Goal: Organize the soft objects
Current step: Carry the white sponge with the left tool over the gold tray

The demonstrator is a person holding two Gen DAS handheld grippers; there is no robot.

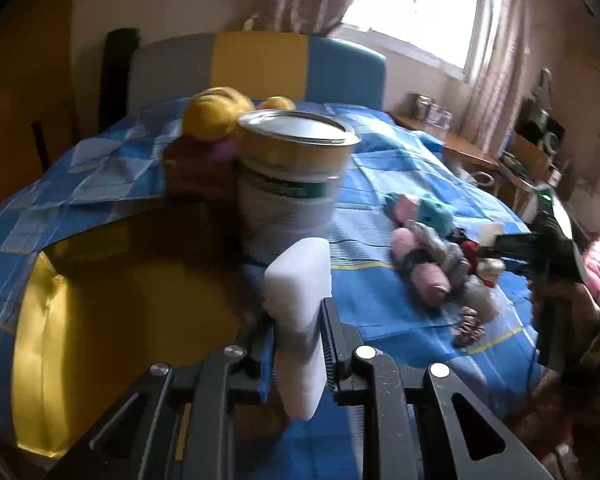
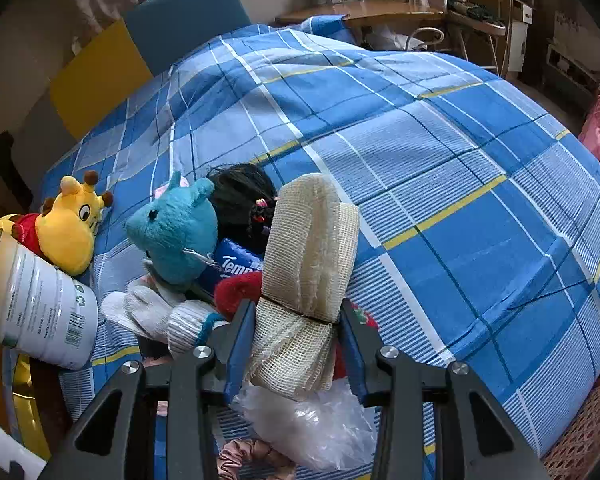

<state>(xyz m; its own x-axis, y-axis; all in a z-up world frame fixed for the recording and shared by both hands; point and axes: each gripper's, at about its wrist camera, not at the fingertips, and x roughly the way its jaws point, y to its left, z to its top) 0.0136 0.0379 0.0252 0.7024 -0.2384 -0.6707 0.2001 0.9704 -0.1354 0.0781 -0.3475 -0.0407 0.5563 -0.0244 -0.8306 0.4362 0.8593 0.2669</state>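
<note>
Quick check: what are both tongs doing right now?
Left tongs: closed on the white sponge block.
Right tongs: closed on the cream mesh roll.

Daylight pours through a bright window hung with sheer pinkish-brown curtains in a cream-walled bedroom. A blue checked quilt with yellow stripes covers the bed, backed by a grey, yellow and teal panelled headboard. A cluttered wooden desk stands along the far wall.
</note>
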